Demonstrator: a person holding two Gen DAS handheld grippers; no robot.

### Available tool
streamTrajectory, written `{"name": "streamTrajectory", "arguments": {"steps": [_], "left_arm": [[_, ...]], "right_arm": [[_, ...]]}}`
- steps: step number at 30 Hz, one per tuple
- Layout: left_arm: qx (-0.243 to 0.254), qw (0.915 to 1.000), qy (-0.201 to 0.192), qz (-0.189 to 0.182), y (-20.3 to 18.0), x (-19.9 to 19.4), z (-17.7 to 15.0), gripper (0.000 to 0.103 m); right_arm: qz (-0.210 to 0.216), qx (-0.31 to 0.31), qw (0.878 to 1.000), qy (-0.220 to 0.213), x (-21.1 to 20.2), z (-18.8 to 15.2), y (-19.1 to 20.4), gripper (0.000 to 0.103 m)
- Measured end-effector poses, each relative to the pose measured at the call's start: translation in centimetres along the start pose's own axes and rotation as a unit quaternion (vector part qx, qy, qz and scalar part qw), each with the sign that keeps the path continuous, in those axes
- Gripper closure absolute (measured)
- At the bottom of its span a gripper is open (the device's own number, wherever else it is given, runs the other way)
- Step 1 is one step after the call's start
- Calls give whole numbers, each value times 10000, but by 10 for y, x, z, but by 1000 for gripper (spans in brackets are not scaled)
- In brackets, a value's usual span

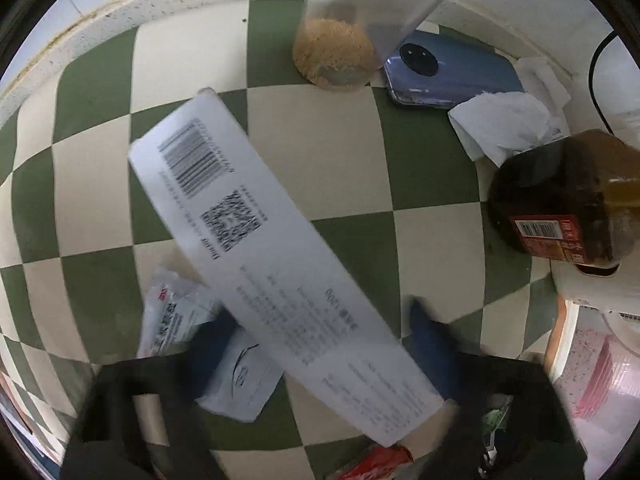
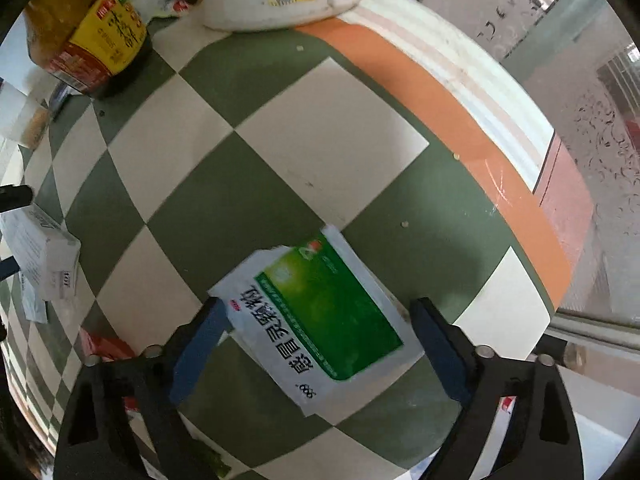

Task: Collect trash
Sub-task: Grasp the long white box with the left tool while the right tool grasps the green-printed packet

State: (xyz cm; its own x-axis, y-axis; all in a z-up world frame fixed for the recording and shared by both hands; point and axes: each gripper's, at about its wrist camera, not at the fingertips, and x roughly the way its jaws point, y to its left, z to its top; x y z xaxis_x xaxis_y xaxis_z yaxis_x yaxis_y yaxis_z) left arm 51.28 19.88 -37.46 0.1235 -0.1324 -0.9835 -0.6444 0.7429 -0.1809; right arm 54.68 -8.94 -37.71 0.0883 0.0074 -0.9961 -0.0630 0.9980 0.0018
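Trash lies on the checkered bench [image 2: 332, 128]: a long white box [image 1: 276, 256] between the spread left gripper [image 1: 320, 344], and a green sachet [image 2: 320, 312] between the spread right gripper [image 2: 320, 344]. Neither gripper's pads press on their item.

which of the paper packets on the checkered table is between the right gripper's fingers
The green-and-white sachet, lying flat between the open right gripper fingers; the white printed packets lie under the long white box.

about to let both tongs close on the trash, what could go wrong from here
1. The left tongs straddle the long white box diagonally; gripped that way, it may twist or slip.
2. The green sachet lies flat on the checkered table between the right tongs; the pads may slide over it.
3. The phone lies beside the crumpled tissue, risking a mistaken grab.
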Motion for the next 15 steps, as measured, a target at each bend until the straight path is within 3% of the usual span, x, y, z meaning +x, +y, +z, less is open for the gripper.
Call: {"name": "streamTrajectory", "arguments": {"steps": [2,3,4,5,10,15], "left_arm": [[273,9994,-200,19,-6,-1,2,46],[423,9987,-276,75,-9,-3,1,47],[566,9976,-367,140,-11,-5,-1,50],[689,9965,-425,193,-12,-6,-2,51],[1322,9851,-991,487,-14,-28,-14,53],[2042,9641,-1549,700,-22,-64,-39,54]], "right_arm": [[-7,-1,9999,-148,-7,-1,6,33],[-17,2,9998,-214,-11,-2,7,55],[17,20,9996,-268,-15,-2,8,83],[143,67,9996,-250,-17,-2,7,95],[490,373,9972,-432,-28,-4,-3,99],[943,797,9901,-671,-54,-13,-32,99]]}}
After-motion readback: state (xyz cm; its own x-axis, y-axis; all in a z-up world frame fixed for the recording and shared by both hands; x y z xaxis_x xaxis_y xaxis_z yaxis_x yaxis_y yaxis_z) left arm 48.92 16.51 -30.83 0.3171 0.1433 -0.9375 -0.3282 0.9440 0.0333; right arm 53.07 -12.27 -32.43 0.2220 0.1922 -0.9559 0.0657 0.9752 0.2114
